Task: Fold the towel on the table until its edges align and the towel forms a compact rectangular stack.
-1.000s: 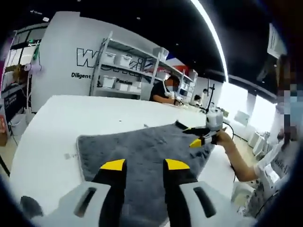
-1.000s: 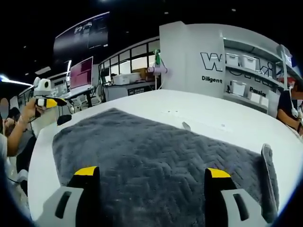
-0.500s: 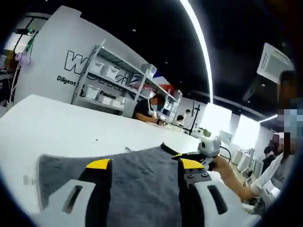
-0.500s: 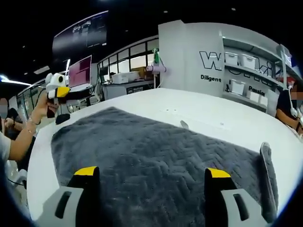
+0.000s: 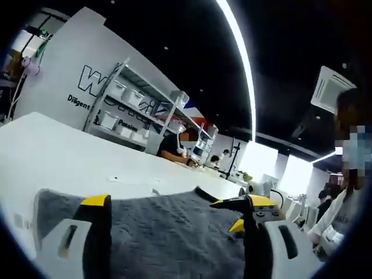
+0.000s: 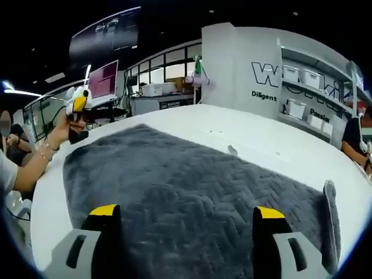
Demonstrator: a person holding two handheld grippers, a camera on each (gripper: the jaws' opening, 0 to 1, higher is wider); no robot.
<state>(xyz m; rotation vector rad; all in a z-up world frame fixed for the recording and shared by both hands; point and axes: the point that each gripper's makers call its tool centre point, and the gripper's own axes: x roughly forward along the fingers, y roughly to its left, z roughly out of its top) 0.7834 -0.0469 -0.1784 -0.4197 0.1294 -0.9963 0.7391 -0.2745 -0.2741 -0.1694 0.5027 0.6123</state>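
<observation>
Clearly soft and floppy, the towel (image 6: 192, 192) lies flat on the table (image 6: 244, 136), so with both my left gripper (image 5: 174, 215) and right gripper (image 6: 186, 218) spread wide and empty, I judge its corners the best hold.

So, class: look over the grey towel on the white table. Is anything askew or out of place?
Mostly flat, but the towel has one end edge curled up into a raised ridge on the table. Nothing else stands out.

Light: bright, even, indoor | source: long ceiling light strip (image 5: 241, 58), blown out to glare; window area (image 5: 273, 168) overexposed | ceiling dark | shadows: soft, faint on white table (image 6: 174, 125) | distortion: strong fisheye bending at edges | focus: background slightly soft, left gripper view mildly blurred
</observation>
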